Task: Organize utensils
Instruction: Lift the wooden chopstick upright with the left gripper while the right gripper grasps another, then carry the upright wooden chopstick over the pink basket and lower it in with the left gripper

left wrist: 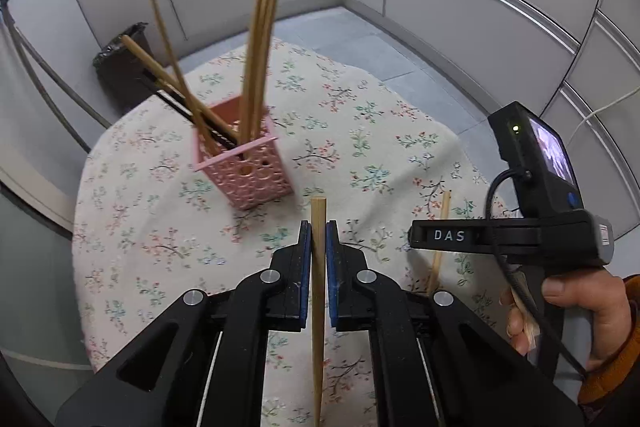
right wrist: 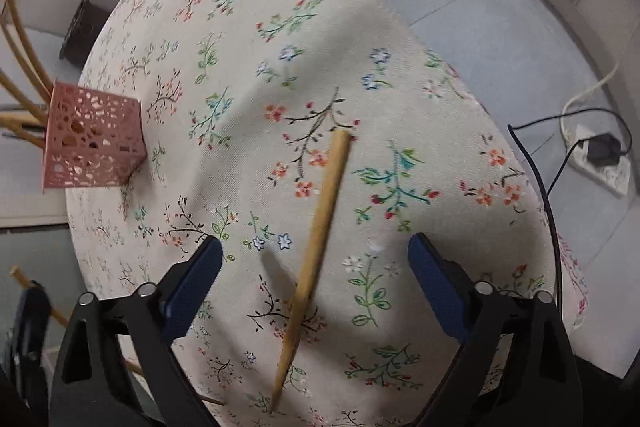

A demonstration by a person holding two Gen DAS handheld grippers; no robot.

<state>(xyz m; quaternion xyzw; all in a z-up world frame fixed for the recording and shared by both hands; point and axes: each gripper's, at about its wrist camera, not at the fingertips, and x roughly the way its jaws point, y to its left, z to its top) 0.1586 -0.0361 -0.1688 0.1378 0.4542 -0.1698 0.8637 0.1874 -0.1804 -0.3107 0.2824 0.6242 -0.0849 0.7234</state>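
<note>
While the left tool hung above the round counter, we noted its blue pads pressed on either side of a wooden chopstick, clamped and held roughly upright, the blunt end poking just past the fingertips and the thin end trailing back toward the camera. Ahead of it and to the left stood the pink perforated holder on the floral cloth, already carrying a loose bundle of chopsticks: several tall pale ones near vertical, others and a dark one leaning off to the left. The right tool we found spread wide, its two blue pads well apart and gripping nothing. Between them, on the cloth, lay a single chopstick, blunt end away from the camera, tapered end nearest; whether the pads touched the cloth we could not tell. From the right wrist view the holder sat far off to the left, near the counter's edge. In the left wrist view the right tool's handle and small screen showed at the right, gripped by the person's right hand. A dark bin stood on the floor beyond the counter, and a power strip with a plugged adapter lay on the floor to the right.
</note>
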